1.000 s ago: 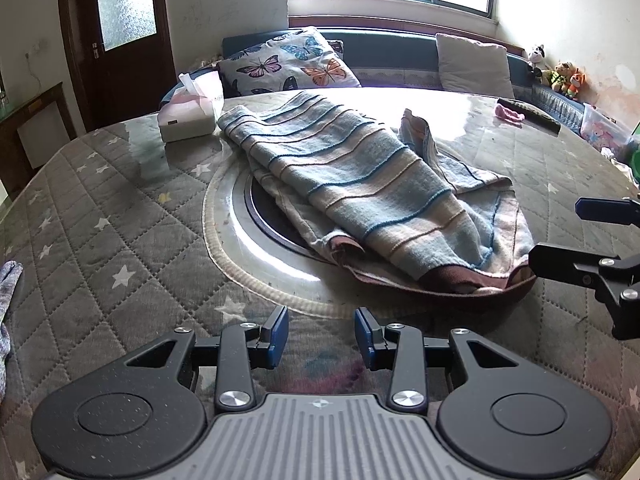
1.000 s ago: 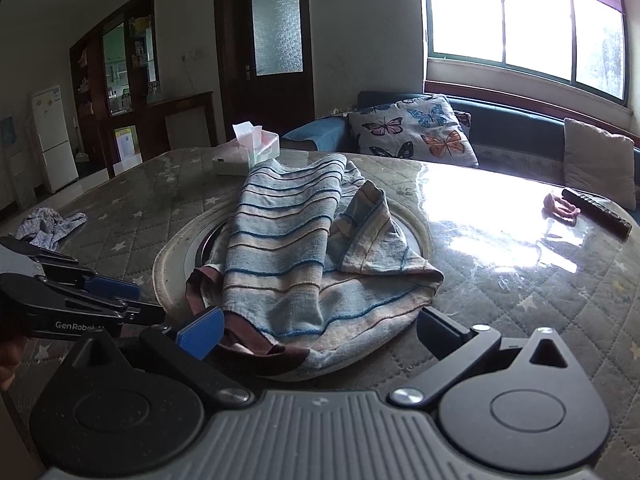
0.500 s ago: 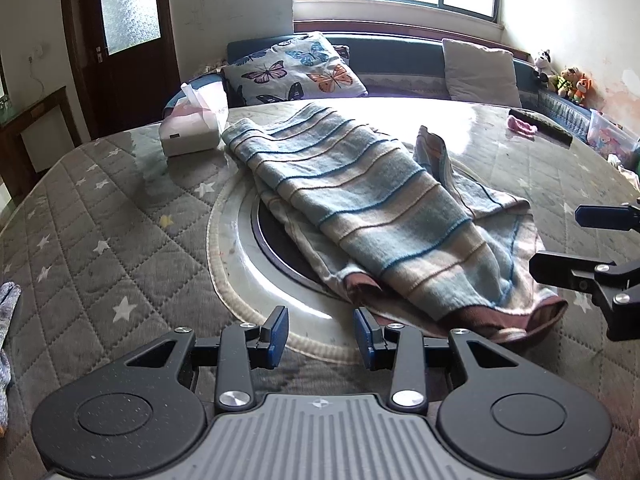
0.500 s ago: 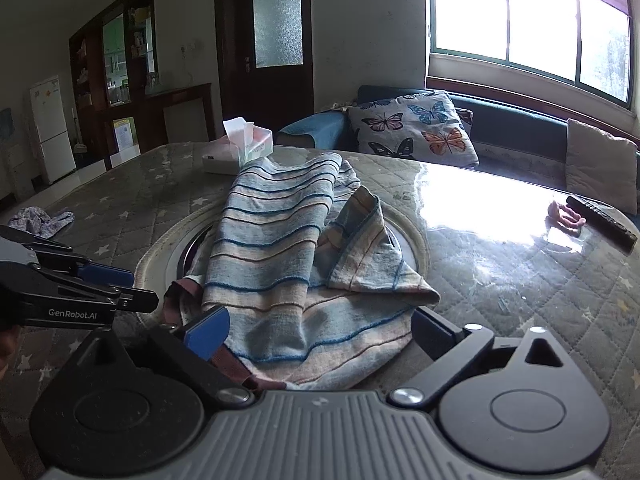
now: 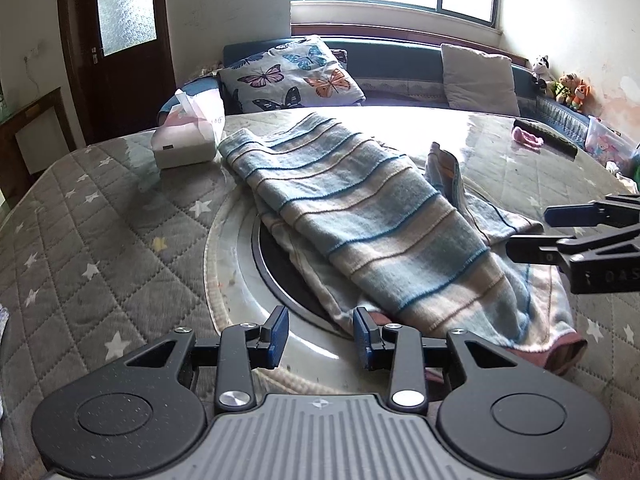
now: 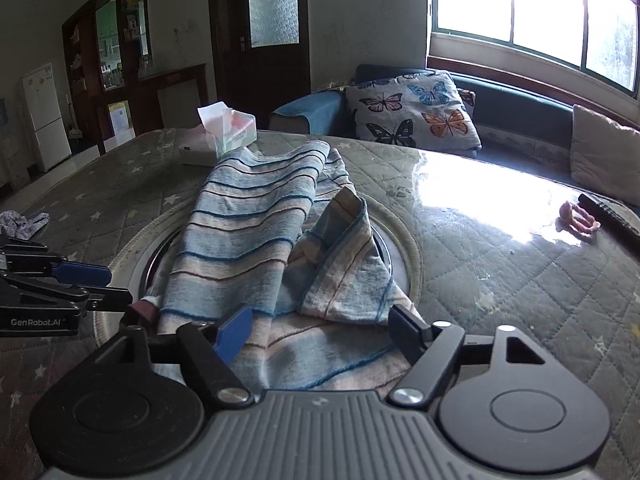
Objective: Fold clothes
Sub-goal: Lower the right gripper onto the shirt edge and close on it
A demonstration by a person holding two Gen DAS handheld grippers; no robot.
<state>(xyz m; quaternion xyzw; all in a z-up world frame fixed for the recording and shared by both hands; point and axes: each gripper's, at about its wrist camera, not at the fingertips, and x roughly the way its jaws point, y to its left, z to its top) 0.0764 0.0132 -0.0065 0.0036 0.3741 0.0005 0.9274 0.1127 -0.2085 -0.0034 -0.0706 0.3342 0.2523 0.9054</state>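
Lying across the round inset at the centre of the quilted counter [image 5: 100,240], the striped garment [image 5: 360,216] is seen loosely bunched. The left hand-held gripper [image 5: 320,338] is held released at the garment's near hem. The right hand-held gripper [image 6: 320,330] is spread wide over the hem, nothing grasped.

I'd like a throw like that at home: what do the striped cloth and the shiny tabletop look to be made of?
Striped cloth: seemingly a soft, matte knit or brushed fabric; its surface looks fuzzy and it drapes in loose folds. Tabletop: likely quilted, star-printed fabric under a clear glossy sheet, plastic or glass, since the stitching shows beneath mirror-like window glare.
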